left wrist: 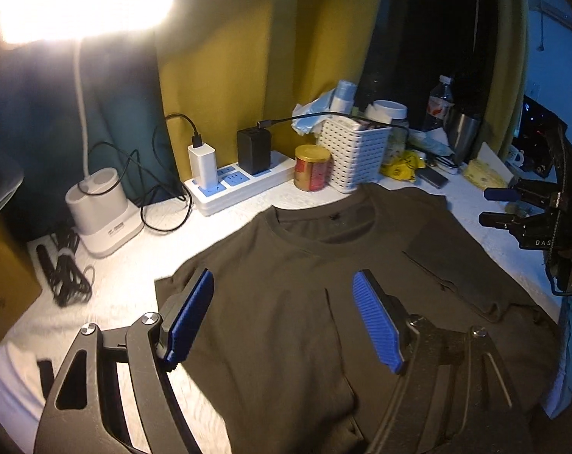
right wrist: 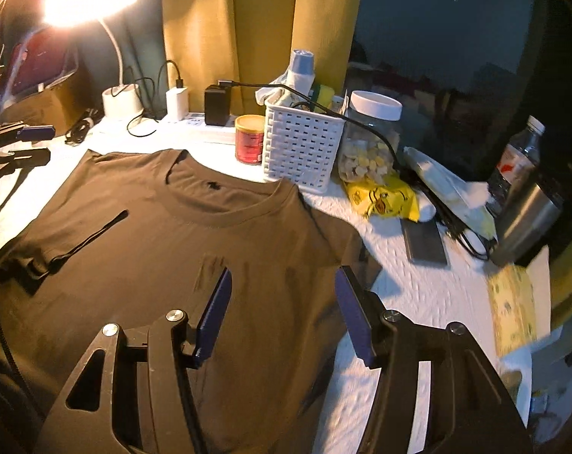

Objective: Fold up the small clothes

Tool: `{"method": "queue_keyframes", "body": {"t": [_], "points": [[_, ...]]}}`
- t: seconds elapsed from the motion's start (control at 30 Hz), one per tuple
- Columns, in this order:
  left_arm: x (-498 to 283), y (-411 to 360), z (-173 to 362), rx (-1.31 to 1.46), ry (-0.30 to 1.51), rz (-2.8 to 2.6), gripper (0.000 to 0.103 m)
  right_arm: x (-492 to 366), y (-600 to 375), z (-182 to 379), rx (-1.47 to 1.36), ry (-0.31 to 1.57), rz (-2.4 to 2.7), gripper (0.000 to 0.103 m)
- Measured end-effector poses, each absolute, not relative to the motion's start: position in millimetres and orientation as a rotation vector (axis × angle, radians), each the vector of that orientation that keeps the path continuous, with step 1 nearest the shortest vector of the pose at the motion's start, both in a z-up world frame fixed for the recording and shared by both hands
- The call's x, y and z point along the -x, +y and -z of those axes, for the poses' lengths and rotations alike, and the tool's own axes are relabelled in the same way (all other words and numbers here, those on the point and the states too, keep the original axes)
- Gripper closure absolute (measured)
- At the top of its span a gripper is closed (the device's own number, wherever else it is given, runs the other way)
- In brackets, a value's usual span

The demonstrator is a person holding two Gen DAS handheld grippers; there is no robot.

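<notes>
Left wrist view: brown shirt [left wrist: 293,302] laid flat on white counter [left wrist: 127,276], neck hole far side. Left gripper [left wrist: 282,314] jaws open, nothing held. Right gripper [right wrist: 282,314] jaws open, nothing held. Fold not yet begun, likely. Next: side edge to be pinched, then carried across middle.

Olive-brown tee [left wrist: 293,302] flat on white tbl, neck (round) facing away.
</notes>
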State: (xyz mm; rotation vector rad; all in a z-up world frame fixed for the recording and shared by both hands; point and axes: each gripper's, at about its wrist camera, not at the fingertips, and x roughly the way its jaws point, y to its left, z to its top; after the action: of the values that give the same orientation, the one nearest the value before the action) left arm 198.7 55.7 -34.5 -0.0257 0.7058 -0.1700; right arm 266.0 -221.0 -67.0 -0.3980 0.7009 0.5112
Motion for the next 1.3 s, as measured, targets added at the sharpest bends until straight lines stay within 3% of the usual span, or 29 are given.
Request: {"method": "queue_keyframes", "body": {"t": [0.87, 1.3], "points": [[-68, 23, 65, 0.183, 0.688, 0.132, 0.027, -112, -299, 116, 0.24, 0.771, -0.452, 0.043], [-25, 46, 92, 0.182, 0.766, 0.009, 0.027, -103, -312, 144, 0.273, 0.818, -0.442, 0.043]]}}
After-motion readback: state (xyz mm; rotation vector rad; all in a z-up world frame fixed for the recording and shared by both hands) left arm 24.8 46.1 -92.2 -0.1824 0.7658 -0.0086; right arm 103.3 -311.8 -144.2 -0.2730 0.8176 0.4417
